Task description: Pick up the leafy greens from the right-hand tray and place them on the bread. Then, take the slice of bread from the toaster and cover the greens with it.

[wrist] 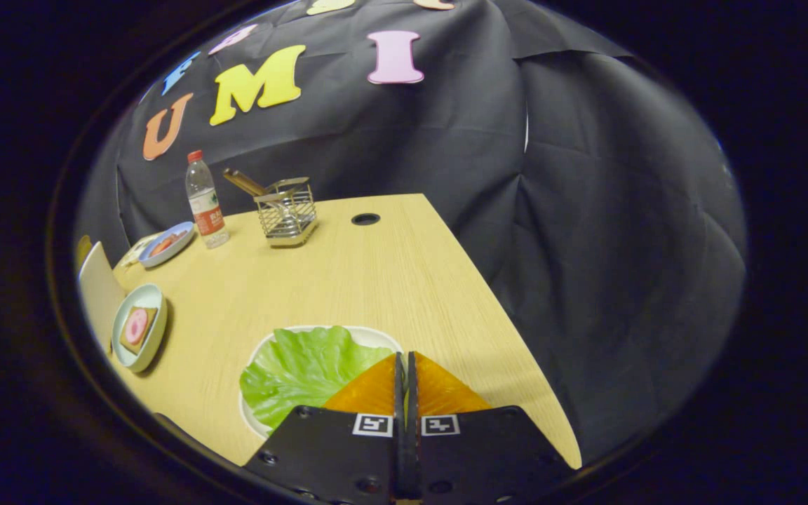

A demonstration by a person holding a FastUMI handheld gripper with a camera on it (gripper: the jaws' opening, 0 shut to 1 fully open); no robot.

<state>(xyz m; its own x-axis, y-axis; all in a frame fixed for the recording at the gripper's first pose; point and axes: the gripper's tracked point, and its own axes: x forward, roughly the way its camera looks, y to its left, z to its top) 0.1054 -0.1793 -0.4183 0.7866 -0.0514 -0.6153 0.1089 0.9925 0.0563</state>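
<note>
Gripper view shows a pale wooden table [390, 280] set against the black cloth wall of the booth. The gripper [405, 361] sits low over the near part of the table with its two fingers pressed together, only a thin seam left between them; whether a leaf edge is caught in that seam cannot be told. Just under and to the left of the fingers lies a white tray [376, 337] holding the leafy greens [302, 372], a broad crinkled green leaf that covers most of the tray and runs right up to the fingertips. Well to the left, near the table's left edge, a round pale plate [121, 351] carries a slice of bread [140, 326] with a pink round piece on top. Farther back on the left sits a blue-rimmed dish [183, 229] with some reddish food. Just right of it stands a clear water bottle [205, 203] with a red cap. To the right of the bottle is a wire holder [286, 214] with utensil handles sticking out. A dark round hole [365, 219] marks the far side of the tabletop.
</note>
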